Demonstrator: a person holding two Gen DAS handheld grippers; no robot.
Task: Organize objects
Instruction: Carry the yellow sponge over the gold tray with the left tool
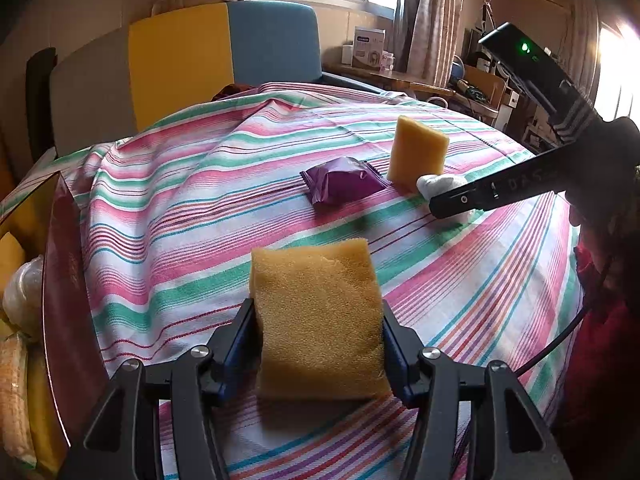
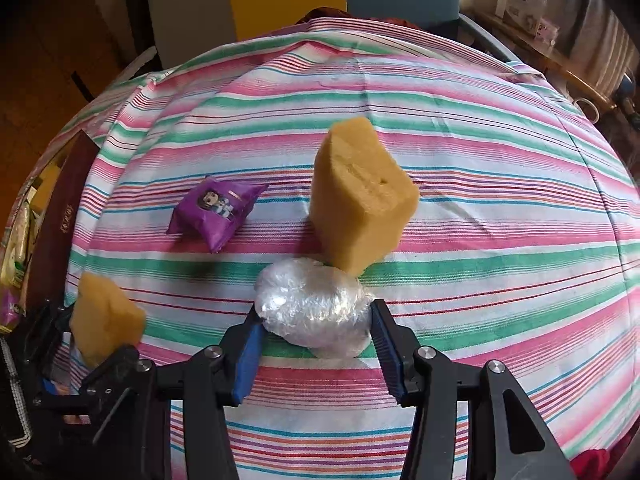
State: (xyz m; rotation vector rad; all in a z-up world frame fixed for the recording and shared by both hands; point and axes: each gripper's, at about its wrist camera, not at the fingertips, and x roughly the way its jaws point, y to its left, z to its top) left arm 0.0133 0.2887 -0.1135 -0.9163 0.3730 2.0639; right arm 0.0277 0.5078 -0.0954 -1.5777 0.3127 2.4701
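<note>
My left gripper (image 1: 316, 312) is shut on a yellow sponge (image 1: 316, 320), held upright just over the striped tablecloth (image 1: 180, 220); the right wrist view shows this gripper (image 2: 88, 334) and its sponge (image 2: 106, 316) at lower left. My right gripper (image 2: 316, 312) points down at a plastic-wrapped ball (image 2: 314, 308) that lies on the cloth, with both blue pads against its sides. In the left wrist view that gripper (image 1: 452, 200) covers part of the ball (image 1: 436, 186). A second yellow sponge (image 2: 360, 196) stands on end just behind the ball. A purple snack packet (image 2: 216, 212) lies to its left.
A dark red box (image 1: 68, 280) holding several packets (image 1: 20, 292) stands at the table's left edge. A yellow and blue chair back (image 1: 224, 48) rises behind the table. A person's red sleeve (image 1: 600, 340) is at the right. Cluttered shelves fill the far right.
</note>
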